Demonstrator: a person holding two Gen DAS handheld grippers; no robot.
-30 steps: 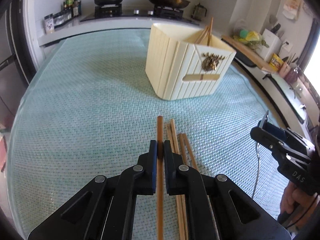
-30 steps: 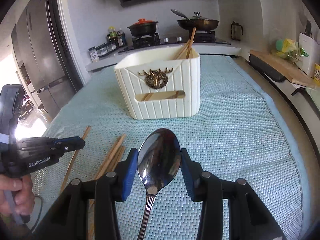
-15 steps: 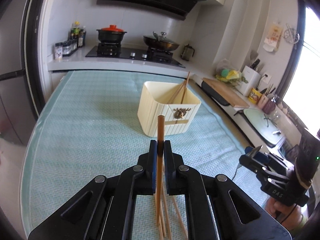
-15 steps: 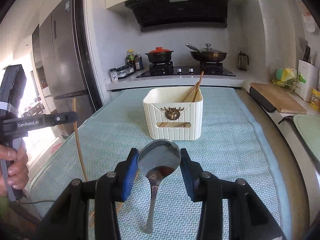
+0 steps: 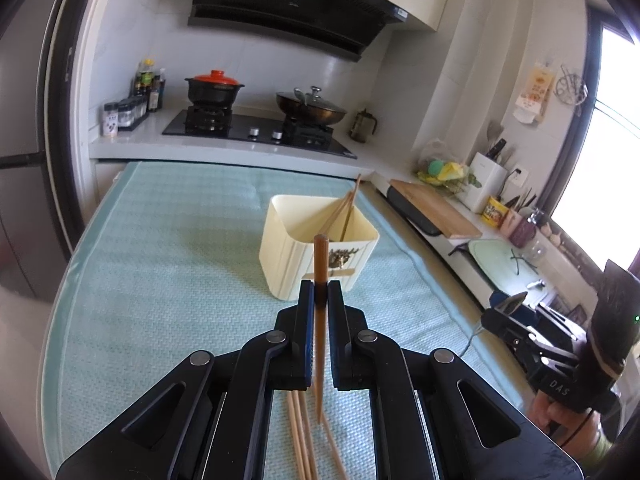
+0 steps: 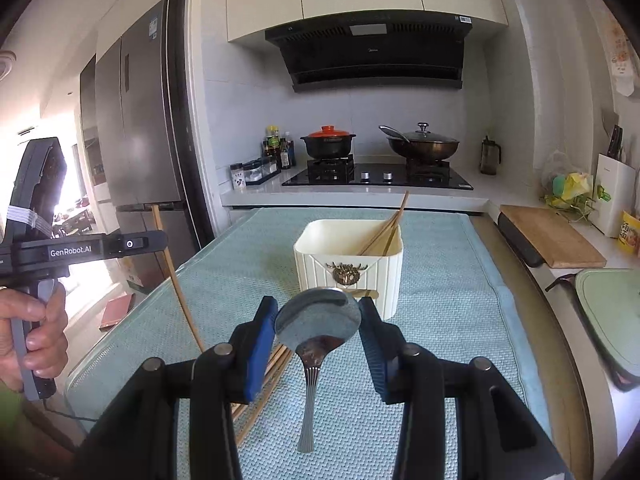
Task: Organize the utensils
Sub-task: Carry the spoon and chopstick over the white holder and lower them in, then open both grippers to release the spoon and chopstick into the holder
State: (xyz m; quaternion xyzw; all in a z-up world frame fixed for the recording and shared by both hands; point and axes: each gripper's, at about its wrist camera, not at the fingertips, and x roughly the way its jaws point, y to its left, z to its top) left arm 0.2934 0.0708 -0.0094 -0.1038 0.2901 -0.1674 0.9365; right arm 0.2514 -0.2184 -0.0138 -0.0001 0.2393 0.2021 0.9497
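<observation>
My left gripper (image 5: 320,292) is shut on a brown chopstick (image 5: 320,264) and holds it upright, high above the table; it shows at the left of the right wrist view (image 6: 158,240). My right gripper (image 6: 318,316) is shut on a metal spoon (image 6: 318,320) by its bowl, handle hanging down. The cream utensil holder (image 5: 288,252) stands ahead on the teal mat with several chopsticks (image 5: 344,208) leaning inside; it also shows in the right wrist view (image 6: 348,264). Several loose chopsticks (image 5: 300,436) lie on the mat below the left gripper.
The teal mat (image 5: 160,260) covers the table. A stove with a red-lidded pot (image 5: 214,90) and a wok (image 5: 310,110) stands behind. A cutting board (image 5: 436,208) and a sink counter lie to the right. A fridge (image 6: 136,120) stands at the left.
Both grippers have risen well above the table, lifting the chopstick and the spoon off the mat. The holder now looks farther away and lower.
</observation>
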